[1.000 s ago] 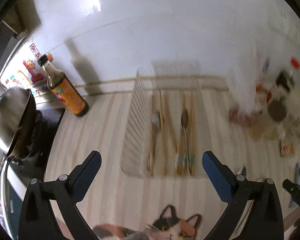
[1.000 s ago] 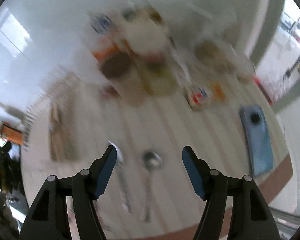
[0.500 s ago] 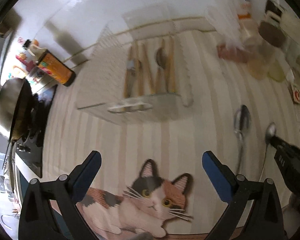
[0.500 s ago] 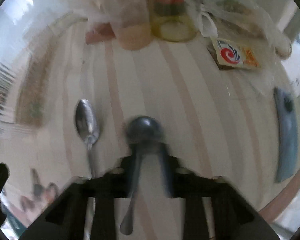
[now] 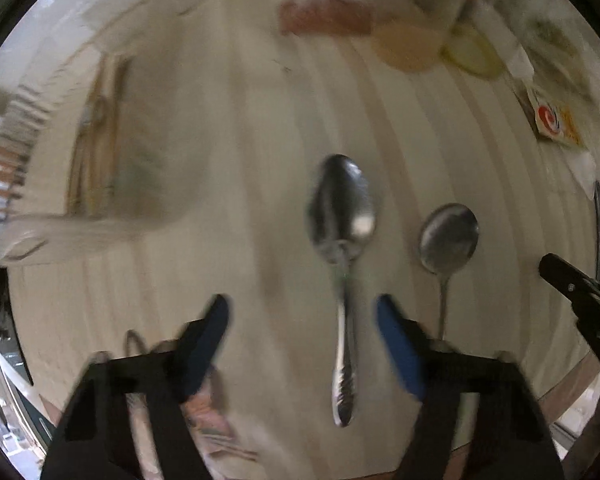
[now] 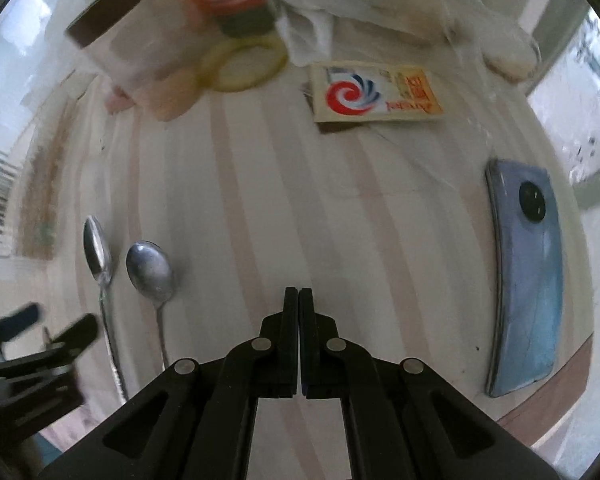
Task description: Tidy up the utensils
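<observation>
Two polished metal spoons lie side by side on the striped cloth of the tabletop [image 6: 284, 184], bowls pointing away from the cameras and handles running back toward them. The oval-bowled spoon [image 5: 342, 248] has a thick, patterned handle end; the round-bowled spoon [image 5: 448, 240] just to its right has a thin, plain stem, whose lower end is hidden behind the left claw's blue-padded finger.

The left claw [image 5: 302, 344] hangs with its jaws apart, the oval-bowled spoon's handle lying between them but nearer the right finger; no contact with it shows. The right claw [image 6: 299, 300] is closed, its black fingers pressed flat together with nothing between them, and it sits well to the right of both spoons.

In the left wrist view a clear plastic drying tray [image 5: 100, 152] with long wooden sticks inside is badly smeared by motion blur, so its contents are hard to make out. Nearer the right claw lie a smooth blue phone [image 6: 528, 272], face down, and a flat printed packet [image 6: 374, 94] with a red swirl. Blurred jars and a bottle are cut off at the top edge.
</observation>
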The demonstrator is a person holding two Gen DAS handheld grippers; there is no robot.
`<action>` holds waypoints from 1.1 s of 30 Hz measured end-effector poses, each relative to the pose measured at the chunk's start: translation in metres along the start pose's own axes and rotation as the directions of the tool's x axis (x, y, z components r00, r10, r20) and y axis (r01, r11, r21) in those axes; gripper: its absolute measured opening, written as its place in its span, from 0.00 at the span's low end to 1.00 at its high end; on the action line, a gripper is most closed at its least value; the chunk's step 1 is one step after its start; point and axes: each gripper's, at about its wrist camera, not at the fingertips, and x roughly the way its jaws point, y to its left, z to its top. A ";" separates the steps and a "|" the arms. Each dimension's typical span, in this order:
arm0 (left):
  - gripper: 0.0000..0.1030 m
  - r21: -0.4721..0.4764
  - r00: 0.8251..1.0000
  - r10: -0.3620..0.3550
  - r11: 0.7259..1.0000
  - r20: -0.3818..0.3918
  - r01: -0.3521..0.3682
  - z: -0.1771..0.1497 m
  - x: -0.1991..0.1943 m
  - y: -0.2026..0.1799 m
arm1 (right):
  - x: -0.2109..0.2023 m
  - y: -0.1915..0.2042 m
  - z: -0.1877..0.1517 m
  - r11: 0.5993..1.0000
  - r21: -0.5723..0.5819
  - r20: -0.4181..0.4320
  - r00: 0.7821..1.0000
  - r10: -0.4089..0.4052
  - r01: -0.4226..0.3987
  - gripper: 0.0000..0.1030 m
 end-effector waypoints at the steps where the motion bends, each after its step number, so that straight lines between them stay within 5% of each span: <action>1: 0.43 -0.006 1.000 -0.013 1.000 0.018 0.013 0.001 -0.001 -0.001 | 0.001 -0.005 0.001 0.999 0.023 -0.009 1.000 0.026 -0.026 0.00; 2: 0.38 -0.003 1.000 -0.014 1.000 0.022 0.014 0.003 -0.001 -0.002 | 0.002 -0.009 0.002 0.998 0.039 -0.014 0.999 0.045 -0.044 0.00; 4: 0.06 0.001 0.999 -0.048 0.999 0.023 0.048 0.005 -0.002 -0.005 | 0.002 -0.016 0.003 0.993 0.073 -0.024 0.995 0.099 -0.097 0.03; 8: 0.04 0.002 0.999 -0.023 1.000 0.033 0.023 0.002 -0.003 -0.006 | -0.001 -0.015 0.000 0.983 0.080 -0.015 0.986 0.166 -0.164 0.21; 10: 0.04 -0.018 0.999 -0.012 1.000 0.033 0.012 -0.007 -0.004 0.000 | -0.002 -0.009 -0.004 0.978 0.068 -0.003 0.980 0.200 -0.199 0.41; 15: 0.04 -0.098 0.999 0.039 0.994 0.024 -0.037 -0.042 -0.004 0.029 | -0.009 0.026 -0.003 0.972 -0.027 0.029 0.971 0.235 -0.235 0.56; 20: 0.04 -0.198 0.996 0.087 0.977 0.006 -0.084 -0.074 -0.003 0.067 | -0.001 0.071 0.001 0.974 -0.138 0.032 0.982 0.187 -0.181 0.58; 25: 0.04 -0.285 0.995 0.103 0.954 0.006 -0.097 -0.086 -0.003 0.096 | 0.011 0.115 0.002 0.973 -0.230 0.069 0.997 0.034 -0.017 0.61; 28: 0.04 -0.303 0.994 0.108 0.948 0.011 -0.100 -0.087 -0.003 0.106 | 0.016 0.136 -0.003 0.957 -0.269 0.112 0.991 -0.078 0.105 0.43; 33: 0.04 -0.312 0.994 0.109 0.945 0.022 -0.097 -0.092 -0.002 0.116 | 0.017 0.143 -0.004 0.957 -0.262 0.127 0.988 -0.094 0.124 0.42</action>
